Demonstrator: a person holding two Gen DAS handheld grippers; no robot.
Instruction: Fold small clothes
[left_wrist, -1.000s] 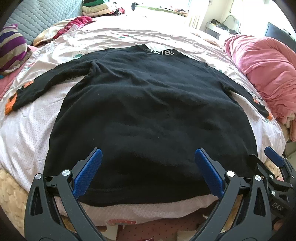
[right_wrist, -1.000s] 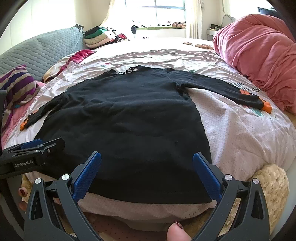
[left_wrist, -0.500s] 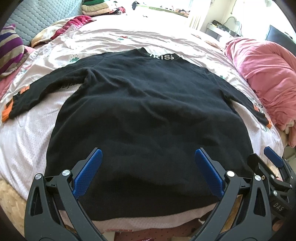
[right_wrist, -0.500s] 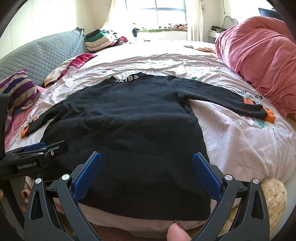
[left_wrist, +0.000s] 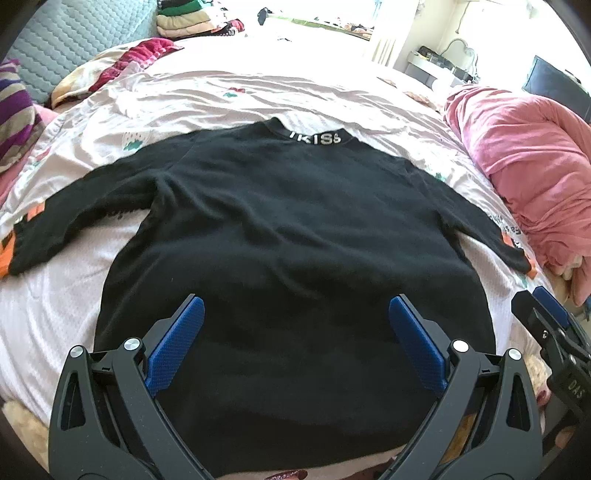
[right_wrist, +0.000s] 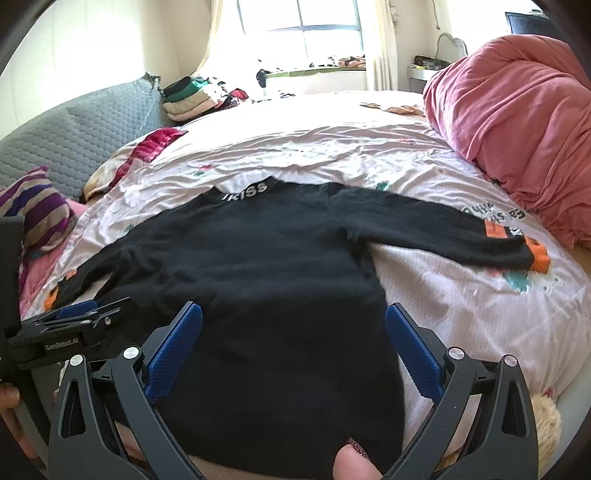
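A black long-sleeved sweater (left_wrist: 295, 236) lies flat on the bed, collar with white letters at the far end, both sleeves spread out with orange cuffs. It also shows in the right wrist view (right_wrist: 258, 266). My left gripper (left_wrist: 295, 317) is open above the sweater's lower part, near the hem. My right gripper (right_wrist: 293, 321) is open above the hem's right part. Each gripper shows at the edge of the other's view: the right one (left_wrist: 554, 332), the left one (right_wrist: 74, 321). Neither holds anything.
The sweater lies on a pale pink sheet (left_wrist: 221, 92). A pink quilt heap (right_wrist: 517, 110) lies at the right. A striped cushion (right_wrist: 33, 206) and a grey headboard (right_wrist: 74, 133) are at the left. Folded clothes (right_wrist: 188, 99) are stacked at the back.
Both grippers have moved forward over the sweater's hem and risen a little. They stay open. The sweater has not moved.
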